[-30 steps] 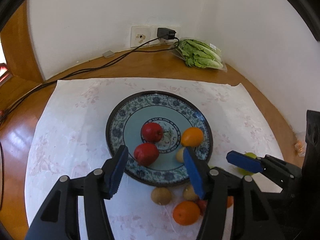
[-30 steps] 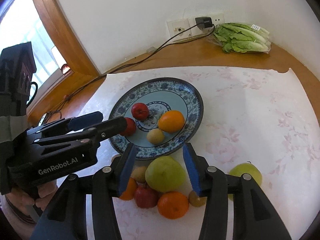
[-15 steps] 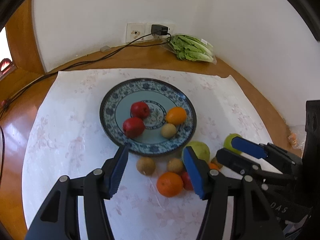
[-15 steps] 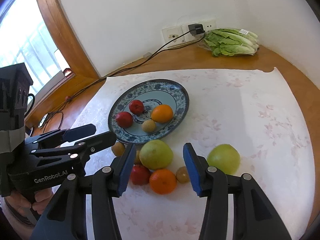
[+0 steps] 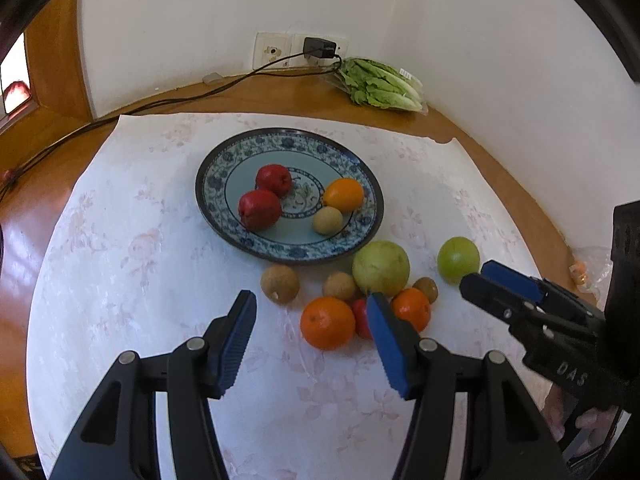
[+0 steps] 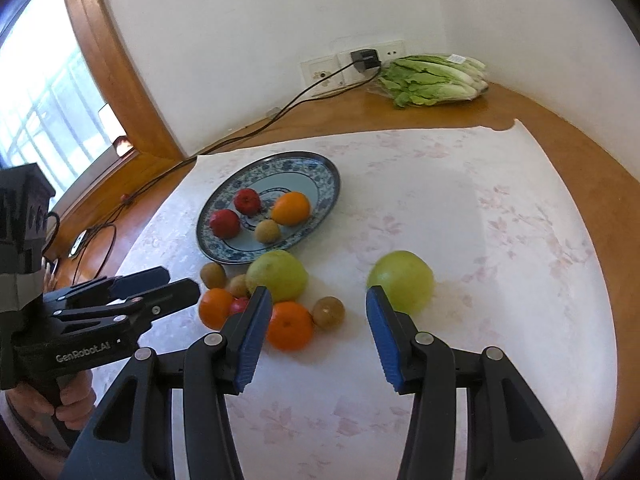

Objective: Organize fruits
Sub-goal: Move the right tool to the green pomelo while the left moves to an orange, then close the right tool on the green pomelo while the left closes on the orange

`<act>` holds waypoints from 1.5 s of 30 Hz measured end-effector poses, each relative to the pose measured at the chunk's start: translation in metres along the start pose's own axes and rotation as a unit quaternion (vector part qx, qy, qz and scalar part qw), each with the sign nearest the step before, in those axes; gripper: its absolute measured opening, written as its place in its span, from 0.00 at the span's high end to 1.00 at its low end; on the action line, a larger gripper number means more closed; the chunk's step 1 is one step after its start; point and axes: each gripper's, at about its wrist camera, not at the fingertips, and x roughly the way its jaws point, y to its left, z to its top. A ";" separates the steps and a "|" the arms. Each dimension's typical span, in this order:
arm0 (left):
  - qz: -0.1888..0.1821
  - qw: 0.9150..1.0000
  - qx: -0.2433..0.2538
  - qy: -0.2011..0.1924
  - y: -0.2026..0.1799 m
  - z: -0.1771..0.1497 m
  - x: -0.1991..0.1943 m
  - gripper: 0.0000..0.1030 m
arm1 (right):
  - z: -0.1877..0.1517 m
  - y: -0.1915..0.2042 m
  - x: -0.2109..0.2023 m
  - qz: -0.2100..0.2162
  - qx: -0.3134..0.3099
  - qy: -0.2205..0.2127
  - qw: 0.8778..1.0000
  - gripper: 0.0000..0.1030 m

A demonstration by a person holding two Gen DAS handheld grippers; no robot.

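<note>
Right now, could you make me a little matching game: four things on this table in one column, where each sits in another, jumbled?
Things:
1. red apples
2. lettuce
3. lone green fruit
4. black plug

Places:
A. in the wall socket
B. on the patterned plate
C. on the cloth, apart from the pile
D. on bare wood by the wall

Pairs: 1-B, 2-D, 3-C, 4-A

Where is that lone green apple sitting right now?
The green apple sits on the white cloth, apart from the fruit pile, right of the larger pale green fruit and off the plate.
</note>
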 end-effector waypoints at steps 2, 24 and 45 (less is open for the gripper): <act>-0.001 1.000 0.002 0.000 -0.001 -0.003 0.000 0.41 | -0.002 -0.005 0.000 -0.006 0.007 -0.002 1.000 0.51; -0.005 1.000 -0.011 0.012 0.002 -0.014 0.022 0.42 | -0.001 -0.028 0.020 -0.062 0.026 -0.008 0.998 0.51; -0.019 1.000 -0.003 -0.002 0.000 -0.020 0.022 0.56 | 0.000 -0.034 0.039 -0.071 0.033 0.000 0.997 0.51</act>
